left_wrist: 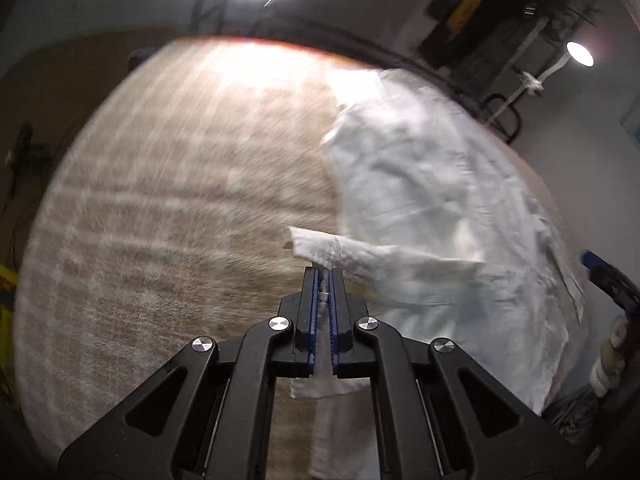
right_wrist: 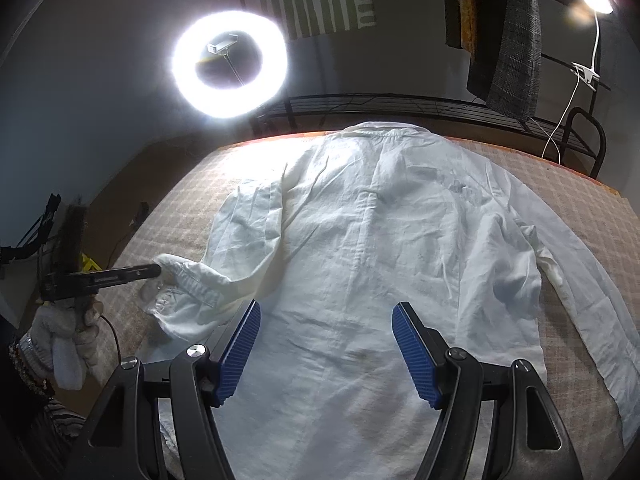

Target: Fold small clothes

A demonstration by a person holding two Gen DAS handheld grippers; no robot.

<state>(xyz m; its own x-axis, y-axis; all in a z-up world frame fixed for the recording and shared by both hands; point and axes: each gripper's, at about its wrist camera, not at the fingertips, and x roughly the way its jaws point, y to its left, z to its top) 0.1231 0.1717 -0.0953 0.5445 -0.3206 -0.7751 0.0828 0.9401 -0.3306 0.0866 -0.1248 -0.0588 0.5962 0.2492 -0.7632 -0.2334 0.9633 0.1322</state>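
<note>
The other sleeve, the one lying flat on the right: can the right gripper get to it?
Probably yes. The right gripper is open and holds nothing, hovering over the shirt. That sleeve lies flat on the blanket with nothing on it. The left gripper is off at the other cuff.

Under my work is a surface (right_wrist: 568,200) covered in a beige checked cloth with pale crossing stripes and an orange far edge. One thing lies directly on it — a white long-sleeved shirt (right_wrist: 380,240), spread flat and wrinkled, collar at the far edge, hem toward me. Its right sleeve (right_wrist: 592,280) lies along the cloth.
</note>
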